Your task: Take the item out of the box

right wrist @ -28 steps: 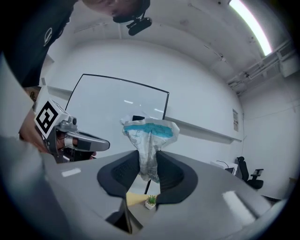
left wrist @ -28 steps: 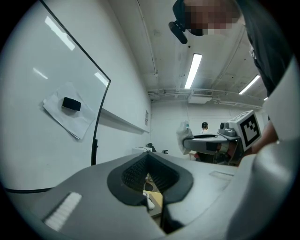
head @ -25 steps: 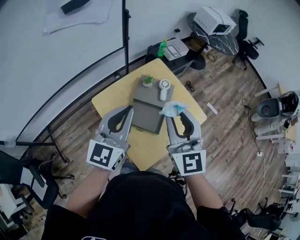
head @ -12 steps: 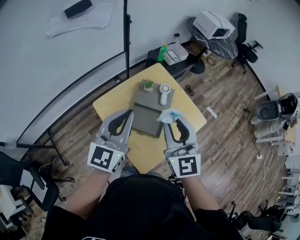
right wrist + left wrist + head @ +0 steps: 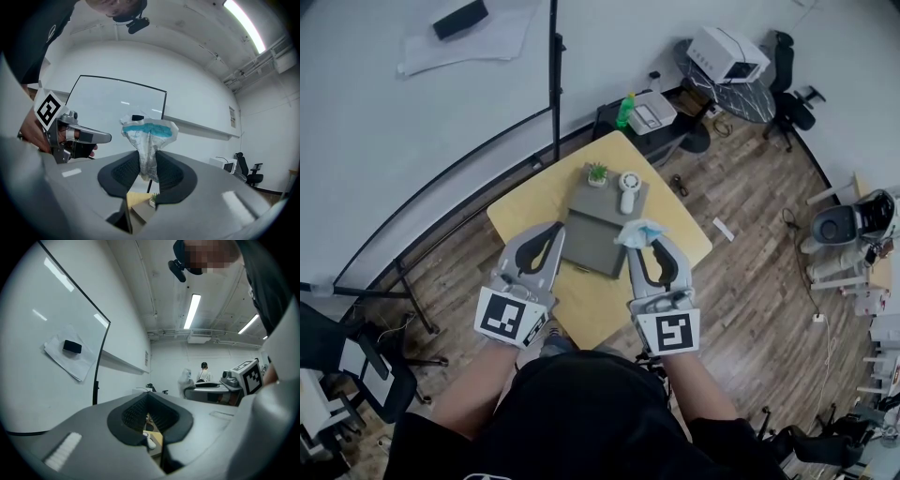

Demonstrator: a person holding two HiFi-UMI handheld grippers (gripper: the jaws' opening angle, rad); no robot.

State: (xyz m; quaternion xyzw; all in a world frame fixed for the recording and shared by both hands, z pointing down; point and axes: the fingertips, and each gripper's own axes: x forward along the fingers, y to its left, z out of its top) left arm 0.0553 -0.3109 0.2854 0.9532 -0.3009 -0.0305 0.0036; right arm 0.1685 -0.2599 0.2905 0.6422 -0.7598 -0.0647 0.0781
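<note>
In the head view my right gripper [image 5: 645, 240] is shut on a crumpled white and blue packet [image 5: 639, 231], held above the right side of the yellow table [image 5: 525, 204]. The right gripper view shows the packet [image 5: 149, 133] pinched between the pads, its top fanning out above my right gripper [image 5: 149, 161]. A flat grey box [image 5: 592, 242] lies on the table below and between both grippers. My left gripper [image 5: 554, 231] hovers over the box's left edge. The left gripper view shows the left gripper [image 5: 147, 397] with tips together and nothing between them.
A small potted plant [image 5: 597, 173] and a white handheld fan [image 5: 628, 188] stand at the box's far end. A black pole [image 5: 553, 75] rises behind the table beside a whiteboard [image 5: 403, 103]. A desk with a green bottle [image 5: 625, 108] and office chairs stand beyond, on wood flooring.
Both grippers have drawn back slightly toward me, the right one still holding the packet. The left one stays shut and empty.
</note>
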